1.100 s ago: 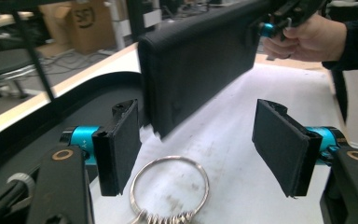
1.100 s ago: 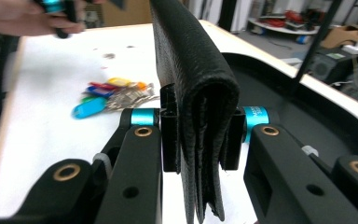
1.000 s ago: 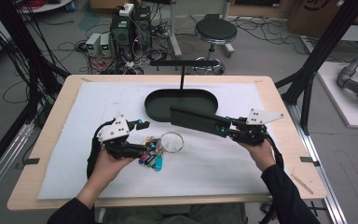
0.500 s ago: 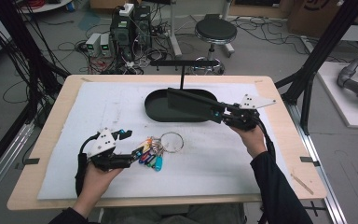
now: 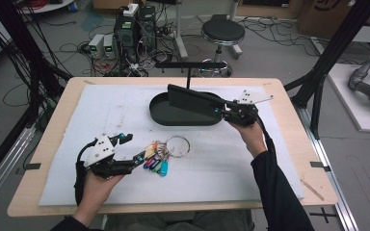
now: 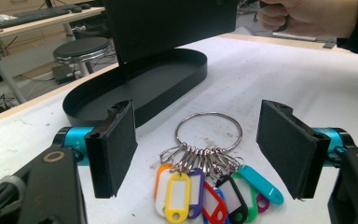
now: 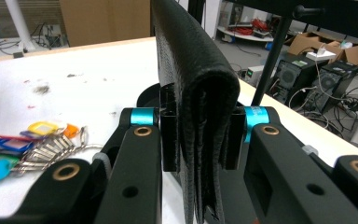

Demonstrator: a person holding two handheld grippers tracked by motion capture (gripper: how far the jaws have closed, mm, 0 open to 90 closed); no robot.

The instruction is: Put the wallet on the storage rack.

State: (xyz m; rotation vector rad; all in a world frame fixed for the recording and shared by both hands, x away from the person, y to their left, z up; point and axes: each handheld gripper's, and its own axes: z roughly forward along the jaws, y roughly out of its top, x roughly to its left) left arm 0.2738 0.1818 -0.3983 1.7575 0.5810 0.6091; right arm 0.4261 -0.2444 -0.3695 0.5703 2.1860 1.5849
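Now the folded black leather wallet is clamped between the jaws of the right gripper, held on edge above the oval black metal tray, over its right half. That tray sits on the white foam mat that covers the wooden table. Just in front of the tray, toward the person, lies a steel key ring with a fan of coloured plastic tags. The left gripper rests low beside those tags, jaws spread wide on either side of them, touching nothing.
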